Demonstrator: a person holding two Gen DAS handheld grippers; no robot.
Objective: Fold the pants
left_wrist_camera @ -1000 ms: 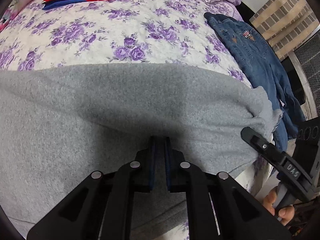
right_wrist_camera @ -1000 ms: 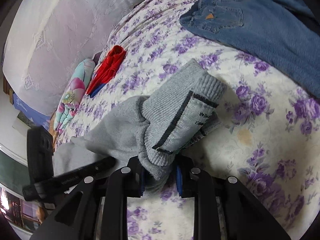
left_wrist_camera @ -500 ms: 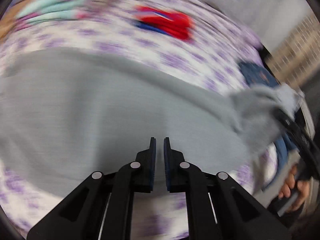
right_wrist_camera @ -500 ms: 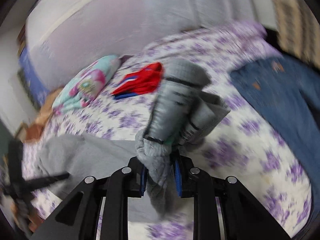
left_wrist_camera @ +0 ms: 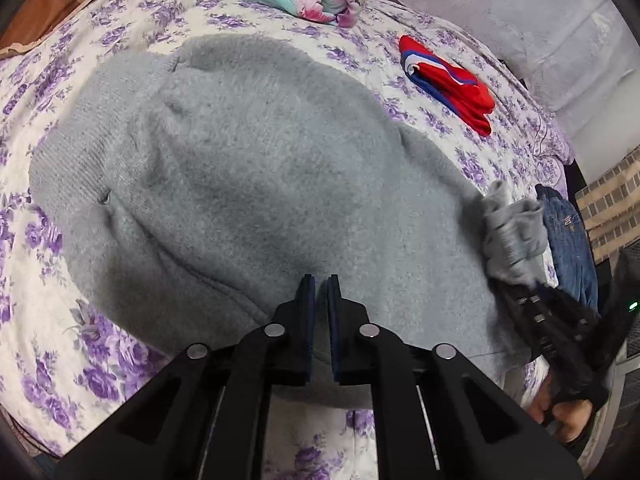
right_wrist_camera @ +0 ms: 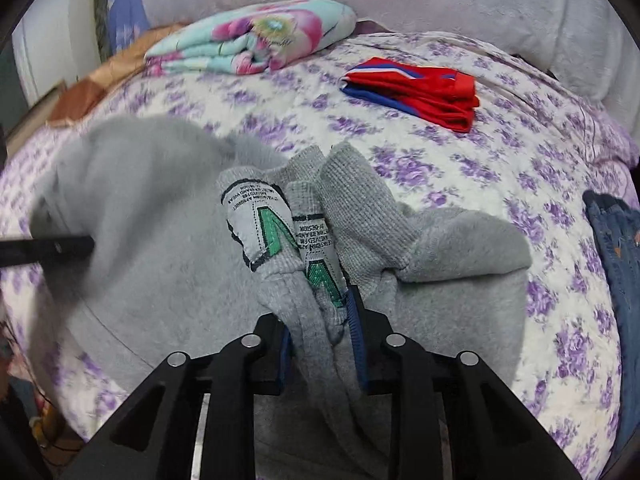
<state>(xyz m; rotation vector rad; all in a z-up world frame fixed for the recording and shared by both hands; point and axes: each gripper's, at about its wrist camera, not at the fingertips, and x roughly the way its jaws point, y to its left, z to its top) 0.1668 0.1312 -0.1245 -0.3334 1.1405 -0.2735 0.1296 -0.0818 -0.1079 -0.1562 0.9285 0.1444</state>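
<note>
Grey fleece pants (left_wrist_camera: pixel 256 184) lie spread on the flowered bed; they also show in the right wrist view (right_wrist_camera: pixel 152 216). My left gripper (left_wrist_camera: pixel 319 280) is shut, its tips over the cloth near the front edge; whether it pinches fabric I cannot tell. My right gripper (right_wrist_camera: pixel 320 312) is shut on the bunched ribbed cuffs (right_wrist_camera: pixel 280 232) with green-lettered labels, held above the pants. In the left wrist view the right gripper (left_wrist_camera: pixel 532 300) holds the cuffs (left_wrist_camera: pixel 512 236) at the right.
A folded floral blanket (right_wrist_camera: pixel 256 40) and folded red shorts (right_wrist_camera: pixel 420 88) lie at the back of the bed (right_wrist_camera: pixel 500 168). Blue jeans (right_wrist_camera: pixel 616 248) lie at the right edge. A brick wall (left_wrist_camera: pixel 608 208) is on the right.
My right gripper carried the cuffs up and leftward over the pants. Both views swung toward the head of the bed; the blanket is now in sight.
</note>
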